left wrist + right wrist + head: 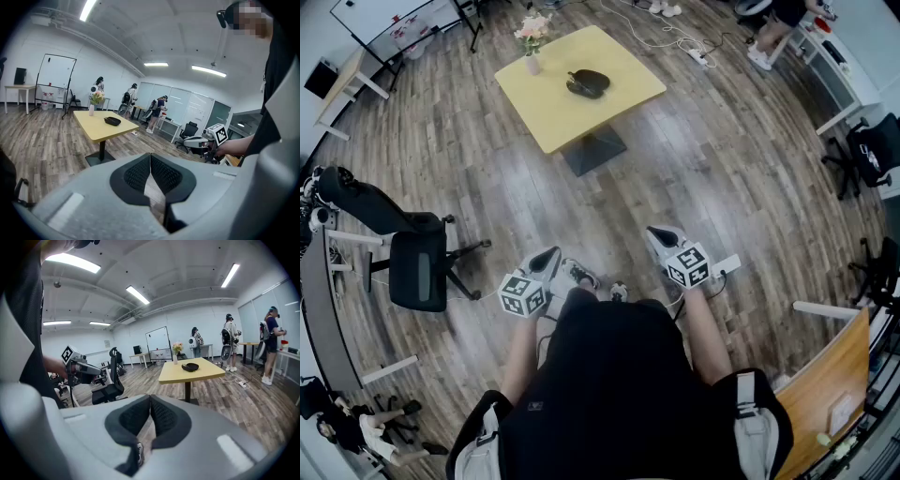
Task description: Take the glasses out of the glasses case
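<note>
A dark glasses case (588,83) lies closed on the yellow table (600,103) far ahead of me; it also shows in the left gripper view (112,121) and the right gripper view (190,366). The glasses themselves are hidden. My left gripper (546,258) is held low in front of my body, well short of the table, jaws shut with nothing between them (150,159). The right gripper (658,234) is held likewise on the other side, also shut and empty (150,401).
A vase of flowers (532,49) stands at the table's far left corner. A black office chair (417,267) stands to my left. A whiteboard (394,23) is at the back left, a wooden desk (825,394) at my right. Several people stand by distant desks (232,345).
</note>
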Demonstrator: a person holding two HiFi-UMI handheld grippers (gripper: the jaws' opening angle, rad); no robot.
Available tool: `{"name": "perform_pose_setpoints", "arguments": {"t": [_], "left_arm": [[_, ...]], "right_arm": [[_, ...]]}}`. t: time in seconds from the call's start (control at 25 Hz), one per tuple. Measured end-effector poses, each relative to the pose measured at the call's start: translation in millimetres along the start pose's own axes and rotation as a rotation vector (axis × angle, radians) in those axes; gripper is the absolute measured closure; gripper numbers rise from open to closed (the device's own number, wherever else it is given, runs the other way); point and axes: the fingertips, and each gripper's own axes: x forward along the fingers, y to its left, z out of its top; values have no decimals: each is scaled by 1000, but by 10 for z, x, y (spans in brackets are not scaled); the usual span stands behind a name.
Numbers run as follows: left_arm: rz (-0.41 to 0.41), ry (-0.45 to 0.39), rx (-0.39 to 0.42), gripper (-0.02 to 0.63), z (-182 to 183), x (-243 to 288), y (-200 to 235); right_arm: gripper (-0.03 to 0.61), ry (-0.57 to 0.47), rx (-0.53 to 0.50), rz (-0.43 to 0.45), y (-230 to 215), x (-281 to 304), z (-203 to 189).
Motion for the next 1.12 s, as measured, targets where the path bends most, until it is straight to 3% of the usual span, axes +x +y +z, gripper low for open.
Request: {"name": "perform_pose_setpoints", "arguments": {"t": [0.56,1.12], "left_arm": [[-35,17,-3,601,-86,92,-69],[-105,25,19,601,374,468,413]], "right_arm": [[574,-7,4,-26,-4,-77,-14],[572,-20,2,-88,-337,317,438]]}}
